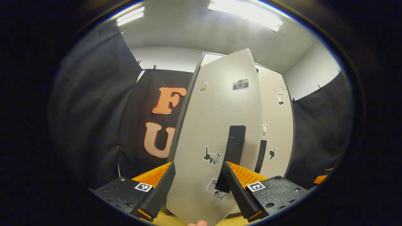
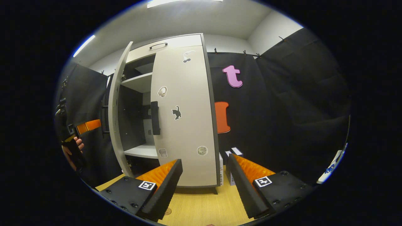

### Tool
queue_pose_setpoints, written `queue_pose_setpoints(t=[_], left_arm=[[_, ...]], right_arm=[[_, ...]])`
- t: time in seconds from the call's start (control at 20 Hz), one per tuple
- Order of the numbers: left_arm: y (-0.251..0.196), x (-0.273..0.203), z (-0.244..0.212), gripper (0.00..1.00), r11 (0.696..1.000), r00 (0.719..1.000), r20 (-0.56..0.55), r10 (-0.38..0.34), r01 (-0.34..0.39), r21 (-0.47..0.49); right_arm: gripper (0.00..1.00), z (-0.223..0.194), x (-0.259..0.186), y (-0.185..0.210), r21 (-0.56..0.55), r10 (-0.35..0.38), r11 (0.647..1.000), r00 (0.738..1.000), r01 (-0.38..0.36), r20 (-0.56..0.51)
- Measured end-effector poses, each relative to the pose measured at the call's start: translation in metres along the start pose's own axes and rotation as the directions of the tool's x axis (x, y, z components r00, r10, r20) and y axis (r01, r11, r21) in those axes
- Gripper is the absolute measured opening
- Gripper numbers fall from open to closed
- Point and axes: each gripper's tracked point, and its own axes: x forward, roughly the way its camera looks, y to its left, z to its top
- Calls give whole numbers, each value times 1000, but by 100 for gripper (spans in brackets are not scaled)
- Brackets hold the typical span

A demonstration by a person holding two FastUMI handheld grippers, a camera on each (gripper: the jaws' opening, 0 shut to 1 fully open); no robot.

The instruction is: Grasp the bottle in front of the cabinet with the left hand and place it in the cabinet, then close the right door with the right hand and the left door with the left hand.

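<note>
The grey cabinet's left door (image 1: 220,119) stands ajar right in front of my open left gripper (image 1: 199,164). The door's face, with its black handle (image 1: 235,141), fills the gap ahead of the fingers. The right door (image 2: 185,119) is flat against the cabinet. In the right gripper view the left door (image 2: 117,110) swings outward, and a hand (image 2: 70,149) holds the left gripper (image 2: 89,125) just outside it. My right gripper (image 2: 204,159) is open and empty, some way back from the right door. A pale shape (image 2: 146,127) sits on the shelf inside; I cannot tell whether it is the bottle.
The cabinet stands on a light wooden surface (image 2: 201,204). Small white boxes (image 2: 234,153) sit by its right side. Shelves (image 2: 139,81) show through the open left half. A drawer with a handle (image 2: 158,45) tops the cabinet. Black cloth walls close in all around.
</note>
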Motion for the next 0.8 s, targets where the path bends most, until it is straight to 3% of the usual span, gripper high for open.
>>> queue_pose_setpoints(t=[0.8], left_arm=[[-32, 59, -43, 92, 998, 997, -63, -46, 48, 35]], right_arm=[[98, 5, -25, -37, 21, -89, 996, 996, 89, 2]])
